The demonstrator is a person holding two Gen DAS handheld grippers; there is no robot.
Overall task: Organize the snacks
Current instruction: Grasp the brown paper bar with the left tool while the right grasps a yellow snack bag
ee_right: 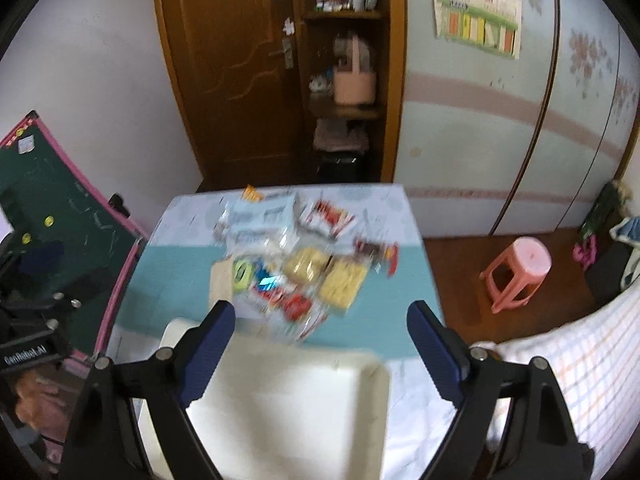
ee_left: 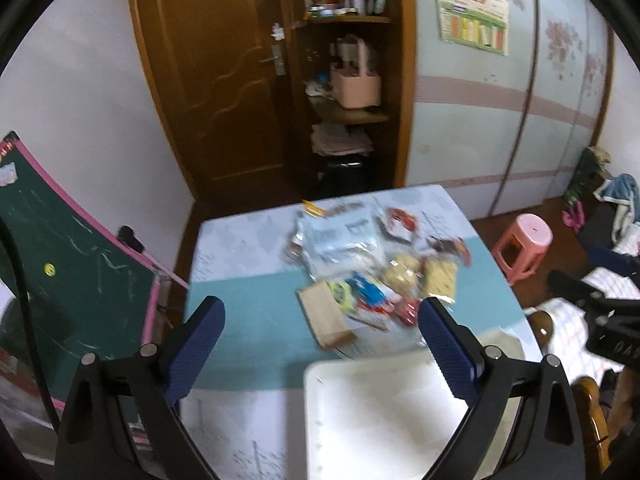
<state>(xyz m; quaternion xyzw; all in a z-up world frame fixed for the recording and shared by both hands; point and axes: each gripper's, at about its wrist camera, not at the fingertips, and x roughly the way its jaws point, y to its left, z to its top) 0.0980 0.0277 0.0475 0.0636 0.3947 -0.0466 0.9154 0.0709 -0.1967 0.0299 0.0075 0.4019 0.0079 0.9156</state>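
Note:
A loose pile of snack packets (ee_left: 372, 268) lies mid-table: yellow cracker packs (ee_left: 424, 276), a brown packet (ee_left: 324, 314), red and blue wrappers, a pale blue bag (ee_left: 340, 232). The pile also shows in the right wrist view (ee_right: 296, 264). A white bin (ee_left: 396, 412) stands at the near edge, also in the right wrist view (ee_right: 288, 404). My left gripper (ee_left: 322, 320) is open and empty, above the table just short of the pile. My right gripper (ee_right: 320, 324) is open and empty, above the bin's far rim.
The table (ee_left: 248, 312) has a teal and white cloth. A green chalkboard (ee_left: 60, 280) leans at its left. A pink stool (ee_right: 516, 272) stands on the floor to the right, a checked bed cover (ee_right: 580, 360) beyond it. A brown door and shelves are behind.

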